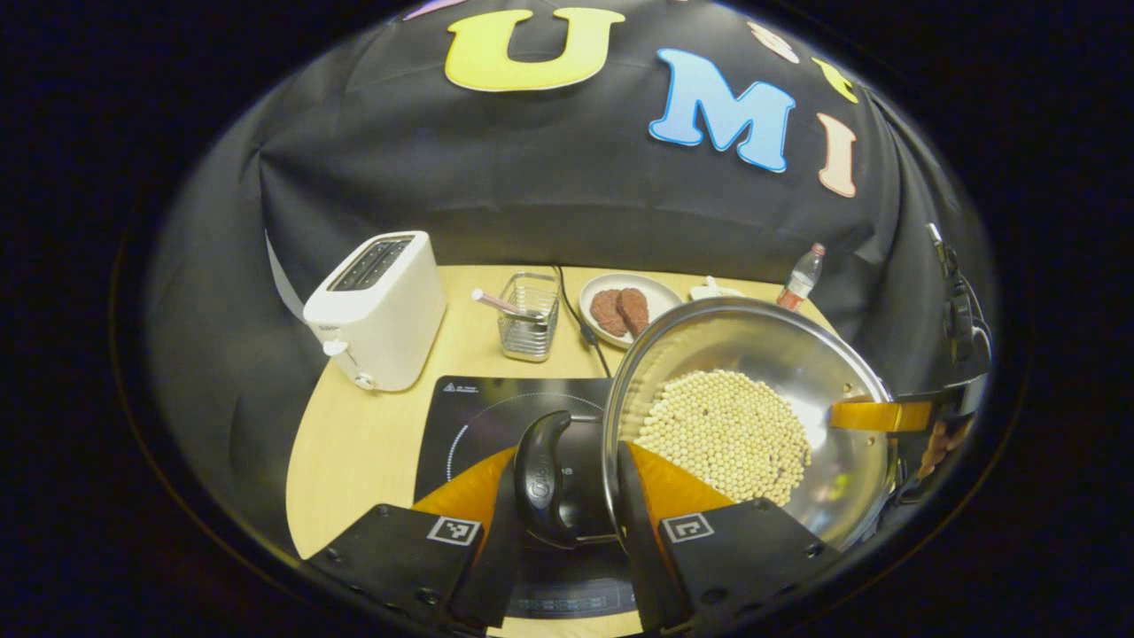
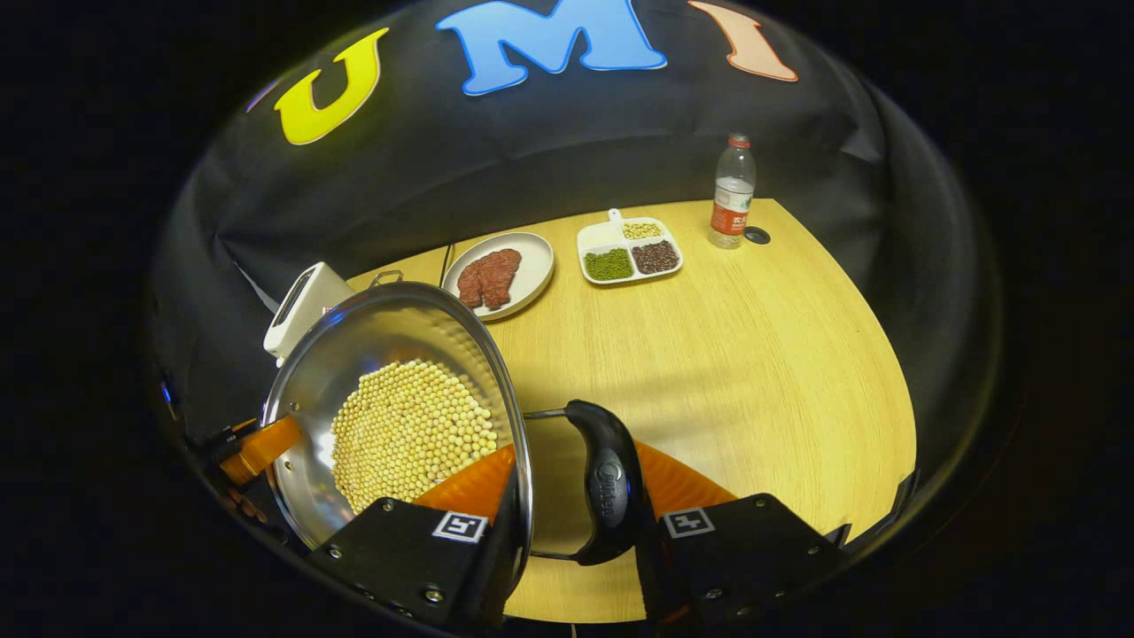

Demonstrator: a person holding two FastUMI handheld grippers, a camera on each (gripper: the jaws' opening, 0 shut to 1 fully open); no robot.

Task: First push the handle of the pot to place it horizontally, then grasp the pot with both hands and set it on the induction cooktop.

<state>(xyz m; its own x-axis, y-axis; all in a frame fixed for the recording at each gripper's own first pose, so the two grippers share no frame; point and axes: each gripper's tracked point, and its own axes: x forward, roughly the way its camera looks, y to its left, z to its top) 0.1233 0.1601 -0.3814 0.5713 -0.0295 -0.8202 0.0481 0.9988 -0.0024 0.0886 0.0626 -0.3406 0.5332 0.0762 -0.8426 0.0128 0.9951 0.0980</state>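
Observation:
A steel pot (image 1: 762,354) holding pale beans (image 1: 726,434) hangs over the right part of the black induction cooktop (image 1: 478,416). My left gripper (image 1: 567,454) is shut on the pot's black side handle (image 1: 542,478), one finger outside the handle and the other inside the rim. In the right gripper view the pot (image 2: 354,354) is at the left, and my right gripper (image 2: 576,461) is shut the same way on the opposite handle (image 2: 609,487). Each view also shows the other gripper at the pot's far rim, the right gripper (image 1: 886,415) and the left gripper (image 2: 257,447).
A white toaster (image 1: 376,306) and a wire basket (image 1: 529,316) stand behind the cooktop. A plate (image 2: 540,266) with meat, a divided dish (image 2: 592,237) of beans and a water bottle (image 2: 732,190) sit at the back of the wooden table (image 2: 753,354).

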